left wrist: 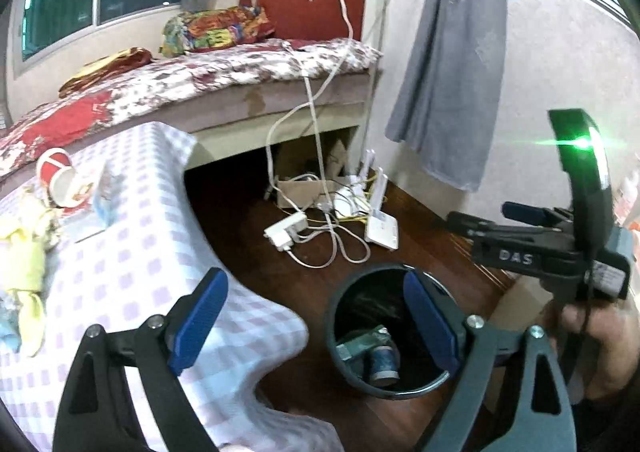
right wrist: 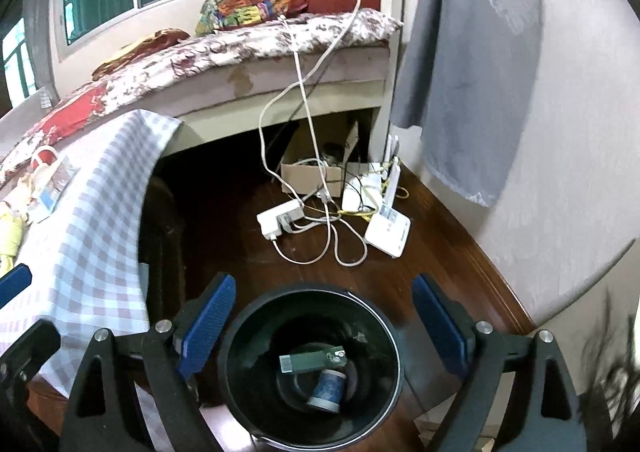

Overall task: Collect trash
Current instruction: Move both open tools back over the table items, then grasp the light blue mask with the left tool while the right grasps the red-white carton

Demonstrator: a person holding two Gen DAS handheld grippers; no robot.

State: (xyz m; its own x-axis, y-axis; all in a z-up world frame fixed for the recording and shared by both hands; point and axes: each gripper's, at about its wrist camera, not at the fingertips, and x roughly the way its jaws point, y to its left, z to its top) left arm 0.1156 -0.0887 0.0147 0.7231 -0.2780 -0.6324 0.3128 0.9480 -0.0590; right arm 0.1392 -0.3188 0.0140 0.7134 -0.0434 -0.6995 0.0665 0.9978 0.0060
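Hanging released over the round black plastic bin point(right wrist: 312, 368), both grippers grasp nothing; beside it on the desk point(left wrist: 160, 252), the light, crushable red-and-white paper cup point(left wrist: 56, 179) suits a gentle rim pinch.

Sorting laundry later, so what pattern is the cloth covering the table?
The tablecloth is a lilac-and-white check, clearest in the right wrist view.

Bed point(left wrist: 240, 91) against wall, dark wooden floor point(left wrist: 248, 252).
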